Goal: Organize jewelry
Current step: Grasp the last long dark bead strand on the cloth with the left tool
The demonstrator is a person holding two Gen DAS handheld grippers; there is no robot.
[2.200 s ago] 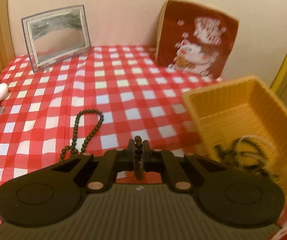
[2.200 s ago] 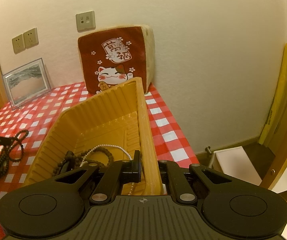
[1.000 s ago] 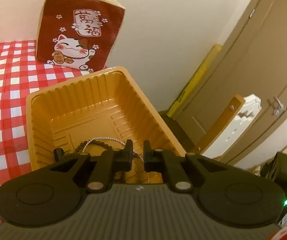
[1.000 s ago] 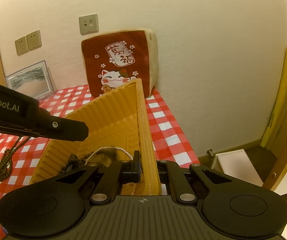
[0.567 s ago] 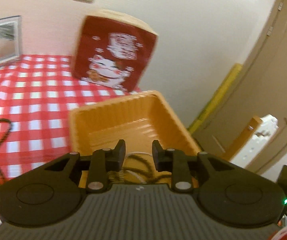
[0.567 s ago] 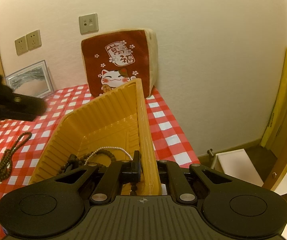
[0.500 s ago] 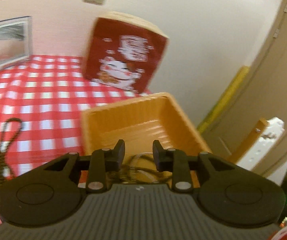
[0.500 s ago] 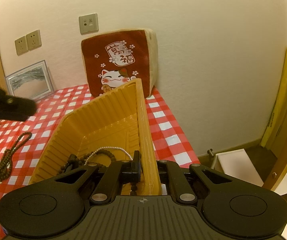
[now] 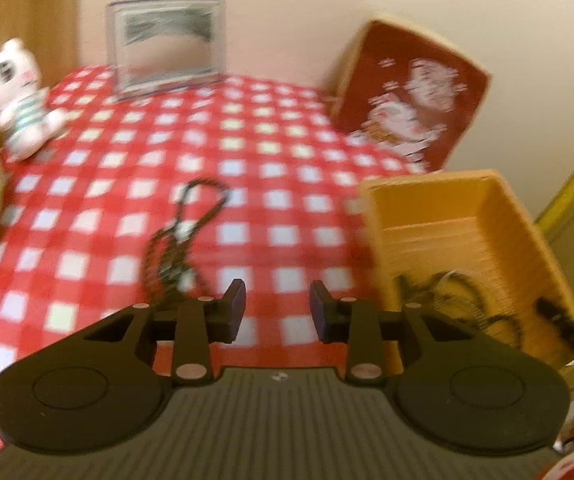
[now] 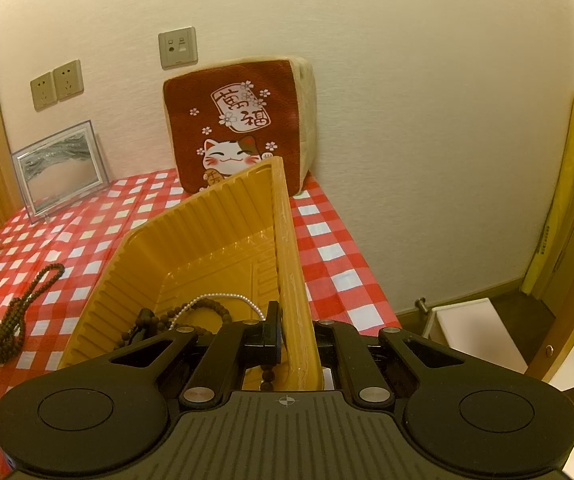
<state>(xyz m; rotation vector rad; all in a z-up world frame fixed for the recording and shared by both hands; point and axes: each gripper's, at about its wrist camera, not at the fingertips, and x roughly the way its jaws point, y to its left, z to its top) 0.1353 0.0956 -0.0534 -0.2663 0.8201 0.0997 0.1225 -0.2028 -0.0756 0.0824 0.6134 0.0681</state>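
Left wrist view is motion-blurred: the left gripper [image 9: 277,312] points down at the red-and-white checked tablecloth [image 9: 99,184], its jaws parted and opening, with only cloth showing between them. A dark bead strand [image 9: 183,236] lies on the cloth just ahead of the left finger [image 9: 234,310], apart from it. To the right of this gripper stands the yellow tray [image 9: 443,196], with dark beads heaped in its near end. Further ahead, a red lucky-cat cushion [image 9: 411,96] leans on the wall, a clear picture frame [image 9: 165,42] stands to its left, and a small plush cat [image 9: 17,96] sits far off to the left.

Right wrist view shows the right gripper [image 10: 297,332] pinched tight on the tray's right wall [image 10: 287,248], one finger inside, the other outside, the tray tilted up on that side. Just ahead of the inner finger, in the tray, lie a brown bead bracelet [image 10: 211,308], a thin pearl strand [image 10: 223,298] and a darker clump of beads [image 10: 143,322]; a few beads hang right below the grip. The loose dark strand lies on the cloth well to the left of this gripper, outside the tray. Wall sockets [image 10: 57,84] sit above the frame.
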